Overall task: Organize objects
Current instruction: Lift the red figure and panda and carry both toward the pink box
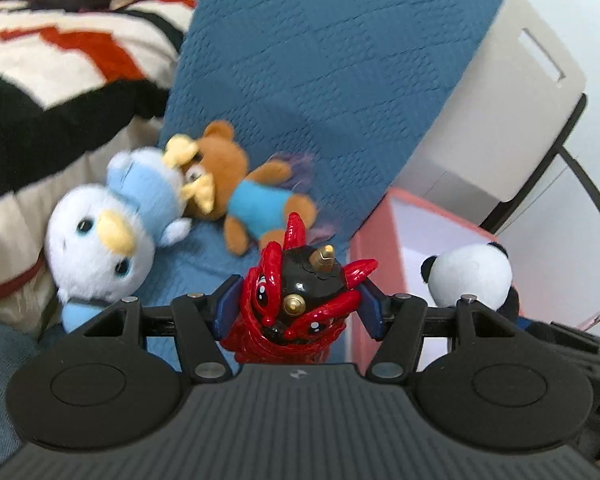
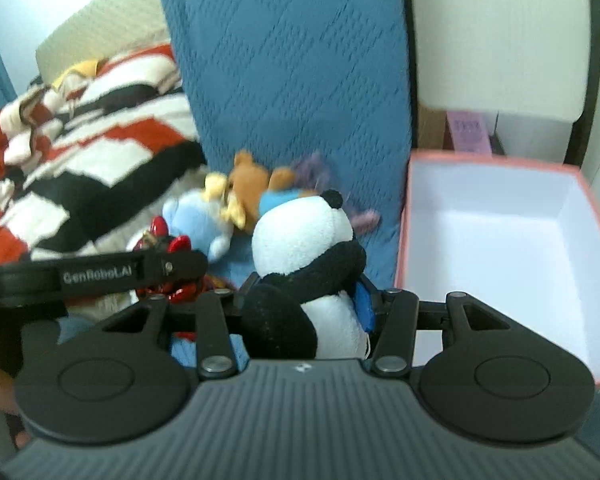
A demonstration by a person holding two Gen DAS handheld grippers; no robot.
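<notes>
Blue quilted cushion point(image 1: 332, 60) stands against the sofa, striped blanket point(image 1: 60, 40) at far left, with a white-and-blue penguin plush point(image 1: 96, 248) and a brown bear plush point(image 1: 240, 192) lying beneath it. Left gripper point(image 1: 296, 308) has its blue pads clamped on a red-and-black figurine point(image 1: 296, 304), held up over the seat. Right gripper point(image 2: 304, 304) is closed on a panda plush point(image 2: 308, 264), just left of the open pink box point(image 2: 404, 220) with a white interior.

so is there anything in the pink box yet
No, the pink box shows only its bare white inside in the right wrist view, while the panda plush is gripped in the right tool.
</notes>
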